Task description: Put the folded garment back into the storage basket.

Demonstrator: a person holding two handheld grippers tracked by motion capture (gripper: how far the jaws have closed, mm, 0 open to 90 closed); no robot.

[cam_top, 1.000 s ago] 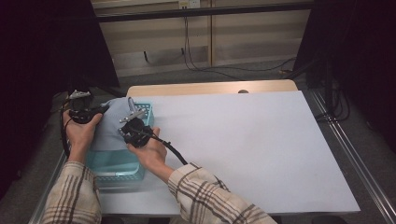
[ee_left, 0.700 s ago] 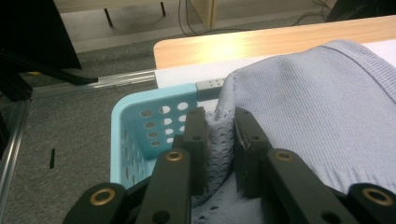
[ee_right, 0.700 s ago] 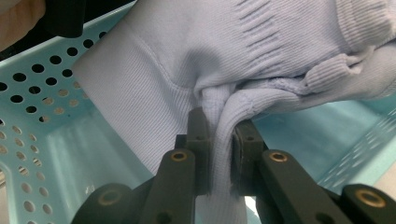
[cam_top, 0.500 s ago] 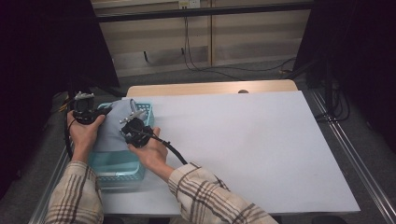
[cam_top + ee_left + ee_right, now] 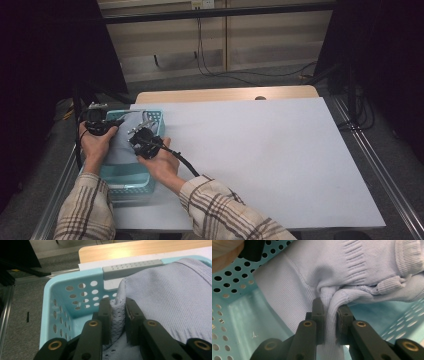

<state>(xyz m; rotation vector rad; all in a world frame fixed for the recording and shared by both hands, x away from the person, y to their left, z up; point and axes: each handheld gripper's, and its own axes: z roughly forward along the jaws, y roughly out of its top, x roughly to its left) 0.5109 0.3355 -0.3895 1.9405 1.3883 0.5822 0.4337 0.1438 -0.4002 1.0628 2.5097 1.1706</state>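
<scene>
A pale lavender knitted garment [image 5: 121, 146] lies in and over a teal perforated basket [image 5: 131, 192] at the table's left edge. My left gripper [image 5: 119, 120] is at the basket's far left corner, shut on a bunched fold of the garment [image 5: 170, 297]. In the left gripper view my left gripper [image 5: 117, 312] pinches the fold between both pads, just above the basket's wall [image 5: 75, 277]. My right gripper [image 5: 145, 125] is over the basket's right side. In the right gripper view my right gripper [image 5: 330, 315] is shut on a twisted fold of the garment [image 5: 317, 267], above the basket's floor [image 5: 242, 315].
The white table sheet [image 5: 270, 160] stretches to the right of the basket. A wooden table edge [image 5: 225, 94] runs behind it. Metal rails [image 5: 380, 175] border the table's sides, and cables [image 5: 210, 65] lie on the floor behind.
My left gripper has sunk a little towards the basket with the garment in it. The right gripper has stayed where it was, with its grip unchanged.
</scene>
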